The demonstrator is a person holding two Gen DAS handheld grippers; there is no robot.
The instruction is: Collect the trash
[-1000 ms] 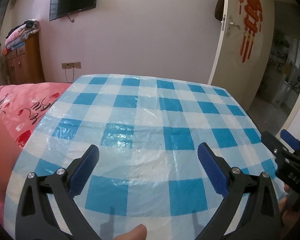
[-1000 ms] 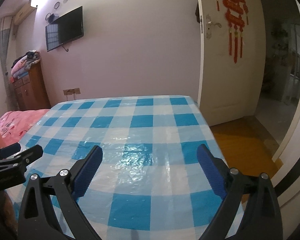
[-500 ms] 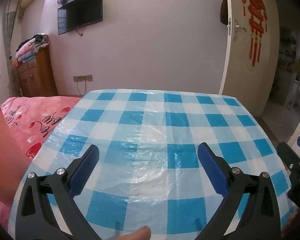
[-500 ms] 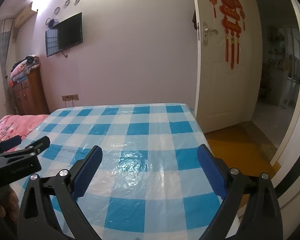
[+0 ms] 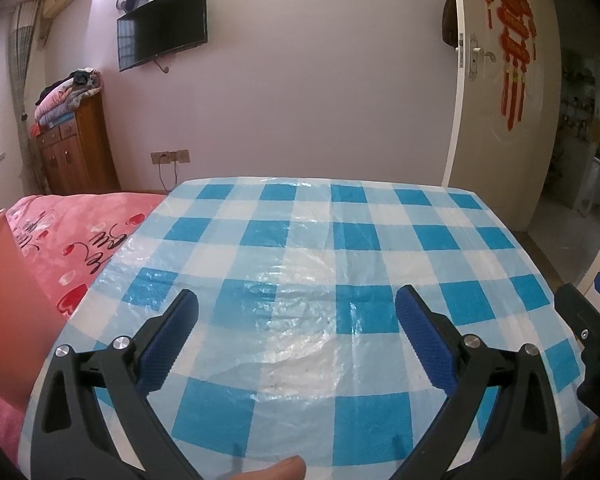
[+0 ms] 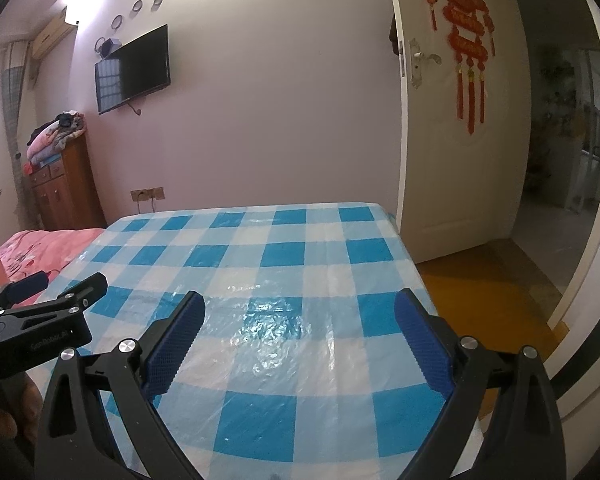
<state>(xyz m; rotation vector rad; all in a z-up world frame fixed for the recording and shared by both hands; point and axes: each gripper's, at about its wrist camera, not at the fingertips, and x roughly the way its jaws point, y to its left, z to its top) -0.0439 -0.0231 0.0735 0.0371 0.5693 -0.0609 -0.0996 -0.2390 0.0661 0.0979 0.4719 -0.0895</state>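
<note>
A table covered with a blue-and-white checked plastic cloth fills both views, and I see no trash on it. My left gripper hovers over the table's near edge, open, with nothing between its blue pads. My right gripper is open too, over the near right part of the table. Each gripper shows at the edge of the other's view: the right gripper at the far right, the left gripper at the far left. A fingertip of the person shows at the bottom.
A bed with a pink quilt adjoins the table's left side. A wooden cabinet with folded bedding stands at the back left under a wall TV. An open door with a red ornament stands to the right, with orange floor beside the table.
Both cameras have tilted upward and drawn back a little, so more wall and less table shows. Both grippers stay open.
</note>
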